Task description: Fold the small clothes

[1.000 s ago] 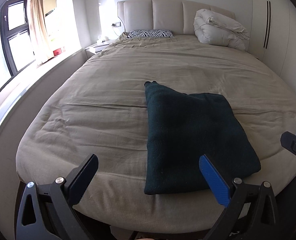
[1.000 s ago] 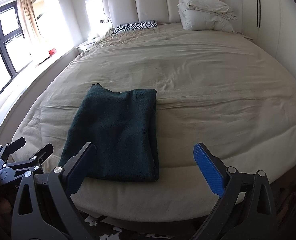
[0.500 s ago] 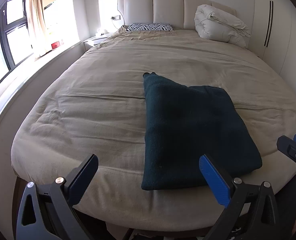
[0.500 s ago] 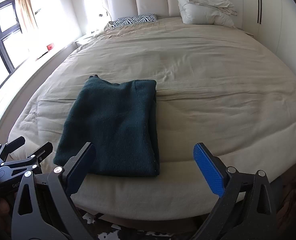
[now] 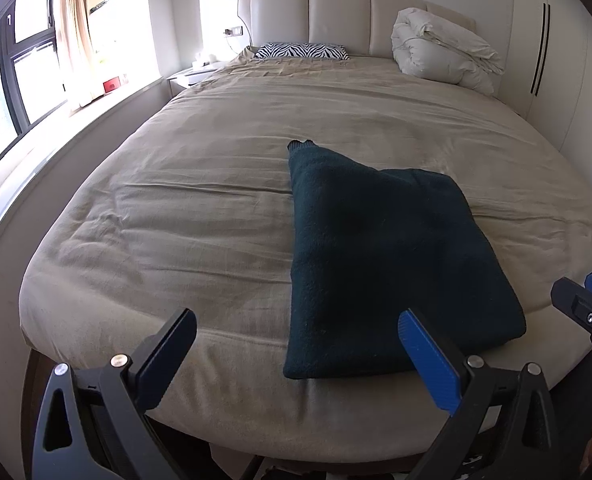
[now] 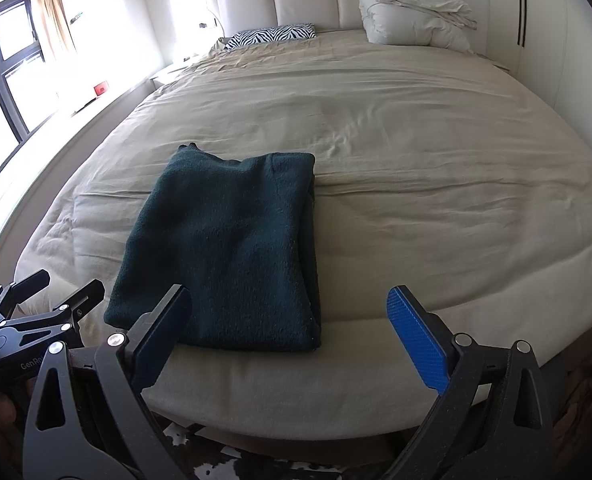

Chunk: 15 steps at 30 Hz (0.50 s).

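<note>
A dark green garment (image 5: 380,256) lies folded into a flat rectangle near the foot edge of the beige bed (image 5: 199,216); it also shows in the right wrist view (image 6: 231,256). My left gripper (image 5: 296,356) is open and empty, just short of the bed's foot edge, to the left of the garment's near corner. My right gripper (image 6: 291,340) is open and empty, in front of the garment's near right corner. Neither gripper touches the cloth. The left gripper also shows at the lower left of the right wrist view (image 6: 51,296).
A zebra-print pillow (image 5: 304,51) and a bundled white duvet (image 5: 440,54) lie at the headboard. A window ledge (image 5: 75,120) runs along the bed's left side. White wardrobe doors (image 5: 556,60) stand to the right. A cowhide rug (image 6: 231,468) lies on the floor below.
Both cameras have risen slightly and tilted, so the bed and garment sit a little lower and closer in view. The garment has not moved. Both grippers stay open.
</note>
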Available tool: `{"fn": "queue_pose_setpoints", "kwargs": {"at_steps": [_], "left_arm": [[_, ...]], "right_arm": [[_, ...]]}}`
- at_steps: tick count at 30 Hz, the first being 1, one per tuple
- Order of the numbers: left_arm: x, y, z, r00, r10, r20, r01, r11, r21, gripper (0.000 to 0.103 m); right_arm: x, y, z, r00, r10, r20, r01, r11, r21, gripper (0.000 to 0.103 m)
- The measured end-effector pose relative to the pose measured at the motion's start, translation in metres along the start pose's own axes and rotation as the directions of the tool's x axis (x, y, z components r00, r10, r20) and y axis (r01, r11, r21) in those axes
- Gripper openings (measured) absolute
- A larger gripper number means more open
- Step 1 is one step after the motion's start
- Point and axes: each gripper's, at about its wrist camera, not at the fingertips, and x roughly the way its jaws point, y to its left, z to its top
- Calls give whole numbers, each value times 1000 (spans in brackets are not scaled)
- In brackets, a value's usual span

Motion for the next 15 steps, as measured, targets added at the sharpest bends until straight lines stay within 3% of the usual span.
{"fn": "queue_pose_setpoints", "kwargs": {"at_steps": [15], "left_arm": [[1,-2,-1,1000,-4,-4,4,1000,1,103]], "right_arm": [[2,0,-1,1000,1,-5,-1,1000,0,100]]}}
